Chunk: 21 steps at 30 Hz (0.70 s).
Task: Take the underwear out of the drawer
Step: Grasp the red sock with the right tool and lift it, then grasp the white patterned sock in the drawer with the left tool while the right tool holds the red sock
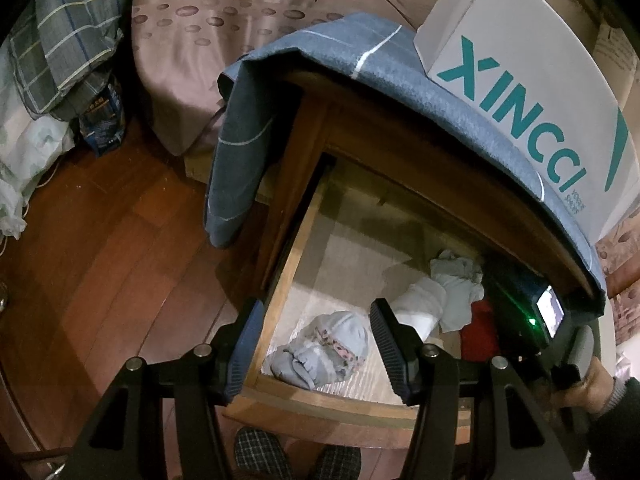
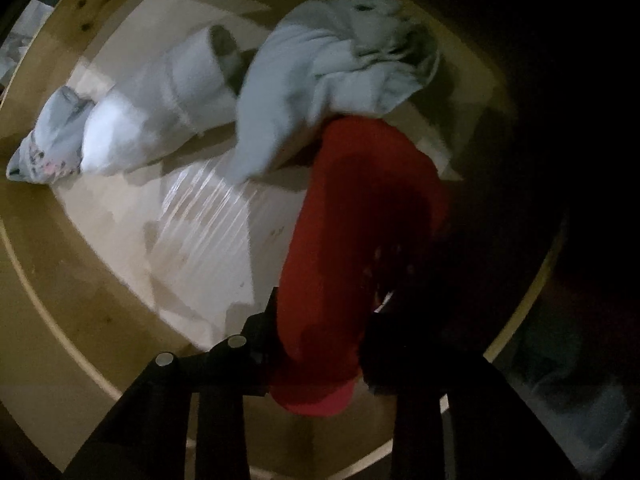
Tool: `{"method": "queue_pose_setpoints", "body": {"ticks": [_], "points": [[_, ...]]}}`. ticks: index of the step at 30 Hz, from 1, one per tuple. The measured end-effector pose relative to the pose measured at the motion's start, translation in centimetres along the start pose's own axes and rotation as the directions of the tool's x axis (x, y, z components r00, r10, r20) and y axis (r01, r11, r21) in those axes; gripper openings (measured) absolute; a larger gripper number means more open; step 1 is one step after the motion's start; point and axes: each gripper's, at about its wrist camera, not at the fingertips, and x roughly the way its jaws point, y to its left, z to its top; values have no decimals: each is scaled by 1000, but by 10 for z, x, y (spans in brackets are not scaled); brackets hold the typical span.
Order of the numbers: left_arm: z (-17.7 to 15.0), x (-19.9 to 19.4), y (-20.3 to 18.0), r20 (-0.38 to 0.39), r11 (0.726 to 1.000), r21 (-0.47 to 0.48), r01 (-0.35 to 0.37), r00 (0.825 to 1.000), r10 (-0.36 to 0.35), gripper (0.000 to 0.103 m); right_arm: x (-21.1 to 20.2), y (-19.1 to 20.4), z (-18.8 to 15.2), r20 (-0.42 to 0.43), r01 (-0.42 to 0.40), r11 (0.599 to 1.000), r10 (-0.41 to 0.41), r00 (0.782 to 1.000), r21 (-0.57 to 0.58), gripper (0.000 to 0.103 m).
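Note:
The wooden drawer [image 1: 320, 398] stands pulled out, lined with shiny paper. Inside lie a grey underwear with floral trim [image 1: 344, 338], a white roll [image 1: 420, 300], a pale crumpled garment [image 1: 460, 280] and a red underwear [image 1: 480, 332]. My left gripper [image 1: 320, 348] hovers open over the drawer's front left corner, one finger outside the side wall. My right gripper [image 2: 320, 344] points down into the drawer and is shut on the red underwear [image 2: 360, 220], whose cloth runs between its fingers. The pale garment [image 2: 320, 72] rests partly on the red one.
A blue cloth [image 1: 360, 60] drapes over the cabinet top, with a white lettered box [image 1: 520, 80] on it. A bed with pinkish sheet [image 1: 200, 60] is behind. To the left there is wooden floor [image 1: 100, 240]. Checked slippers [image 1: 260, 456] stand below the drawer front.

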Motion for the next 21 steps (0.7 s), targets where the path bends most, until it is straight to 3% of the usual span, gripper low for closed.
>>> {"method": "queue_pose_setpoints", "body": {"ticks": [7, 13, 15, 18, 21], "points": [[1, 7, 5, -50, 998, -24, 53, 997, -54, 57, -27, 7, -24, 53, -89, 989, 83, 995, 117, 28], [5, 17, 16, -120, 987, -111, 115, 985, -128, 57, -47, 3, -53, 177, -211, 931, 163, 971, 300, 28], [8, 20, 14, -142, 990, -93, 103, 983, -115, 57, -60, 1, -63, 231, -209, 917, 134, 964, 339, 28], [10, 25, 3, -183, 995, -17, 99, 978, -101, 57, -54, 9, -82, 310, -287, 870, 166, 936, 400, 28], [10, 38, -10, -267, 990, 63, 123, 958, -102, 57, -52, 13, -89, 353, -319, 847, 170, 920, 426, 28]]}}
